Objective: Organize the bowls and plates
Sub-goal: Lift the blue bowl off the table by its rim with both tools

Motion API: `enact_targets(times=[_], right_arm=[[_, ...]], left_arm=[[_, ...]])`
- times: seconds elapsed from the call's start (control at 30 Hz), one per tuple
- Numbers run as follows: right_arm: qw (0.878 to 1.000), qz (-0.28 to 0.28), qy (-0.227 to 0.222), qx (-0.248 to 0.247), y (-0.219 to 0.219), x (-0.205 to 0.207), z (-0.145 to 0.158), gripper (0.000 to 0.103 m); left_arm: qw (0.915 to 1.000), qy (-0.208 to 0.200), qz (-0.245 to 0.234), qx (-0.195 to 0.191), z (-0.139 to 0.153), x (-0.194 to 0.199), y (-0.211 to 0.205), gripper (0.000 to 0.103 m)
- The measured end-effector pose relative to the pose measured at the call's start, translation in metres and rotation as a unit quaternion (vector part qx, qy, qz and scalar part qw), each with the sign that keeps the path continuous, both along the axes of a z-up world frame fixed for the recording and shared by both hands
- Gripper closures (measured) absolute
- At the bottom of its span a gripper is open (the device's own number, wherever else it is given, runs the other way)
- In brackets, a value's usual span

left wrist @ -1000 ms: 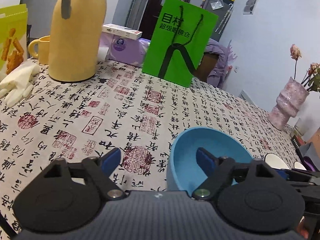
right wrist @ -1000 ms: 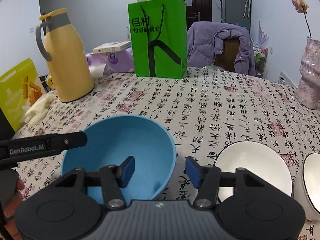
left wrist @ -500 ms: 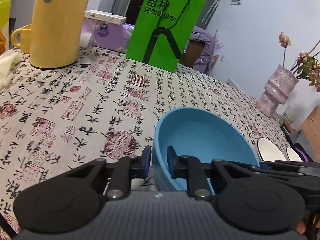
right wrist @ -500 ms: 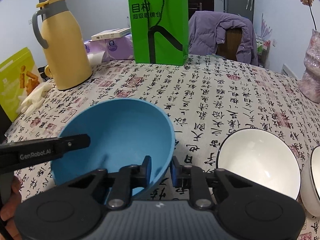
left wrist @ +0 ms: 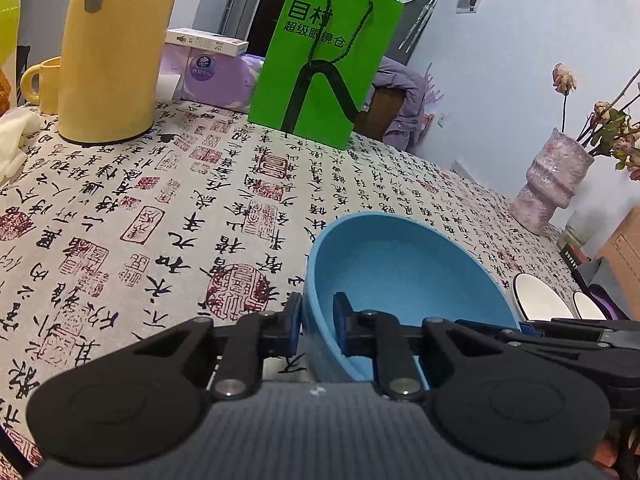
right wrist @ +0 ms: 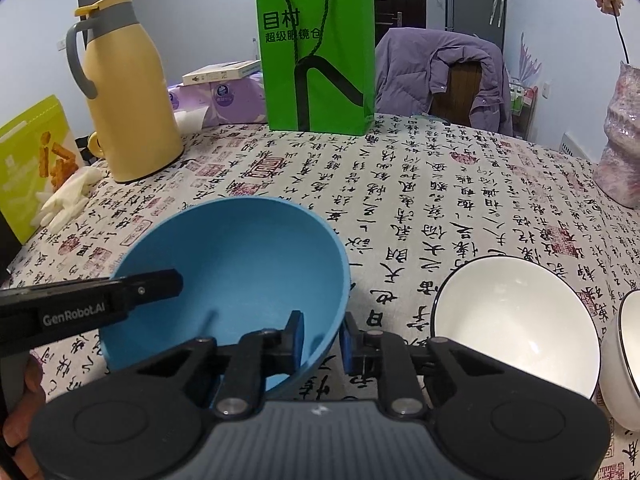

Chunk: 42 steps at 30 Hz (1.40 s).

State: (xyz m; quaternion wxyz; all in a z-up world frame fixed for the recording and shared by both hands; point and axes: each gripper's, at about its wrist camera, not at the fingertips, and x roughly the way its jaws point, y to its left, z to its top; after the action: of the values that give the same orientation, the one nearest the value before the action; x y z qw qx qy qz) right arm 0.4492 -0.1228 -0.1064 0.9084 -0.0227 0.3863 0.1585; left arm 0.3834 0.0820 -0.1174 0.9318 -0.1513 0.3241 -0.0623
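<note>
A blue bowl (left wrist: 400,276) (right wrist: 240,260) sits low over the patterned tablecloth, held from both sides. My left gripper (left wrist: 317,320) is shut on its left rim, one pad inside and one outside the wall. My right gripper (right wrist: 322,332) is shut on the right rim in the same way. The left gripper's black finger (right wrist: 120,300) reaches into the right wrist view from the left. A white bowl (right wrist: 516,320) (left wrist: 536,296) stands just right of the blue one. The edge of a second white bowl (right wrist: 624,340) shows beyond it.
A yellow thermos (right wrist: 128,92) and yellow mug (left wrist: 42,84) stand at the back left, with a snack box (right wrist: 32,160) and a white glove (right wrist: 68,196). A green paper bag (right wrist: 316,60) is at the far middle, a pink vase (left wrist: 552,184) at the right.
Both grippers went from open, straddling the bowl's rim, to shut on it. The blue bowl now looks slightly tilted and nearer the cameras.
</note>
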Motion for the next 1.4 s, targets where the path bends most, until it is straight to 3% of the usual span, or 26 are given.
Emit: enact_targets(times=[1.4], right_arm=[[0.999, -0.001, -0.028, 0.038, 0.000, -0.031, 0.024, 0.088]], left_arm=[[0.9987, -0.044, 0.023, 0.010, 0.033, -0.036, 0.006, 0.086]])
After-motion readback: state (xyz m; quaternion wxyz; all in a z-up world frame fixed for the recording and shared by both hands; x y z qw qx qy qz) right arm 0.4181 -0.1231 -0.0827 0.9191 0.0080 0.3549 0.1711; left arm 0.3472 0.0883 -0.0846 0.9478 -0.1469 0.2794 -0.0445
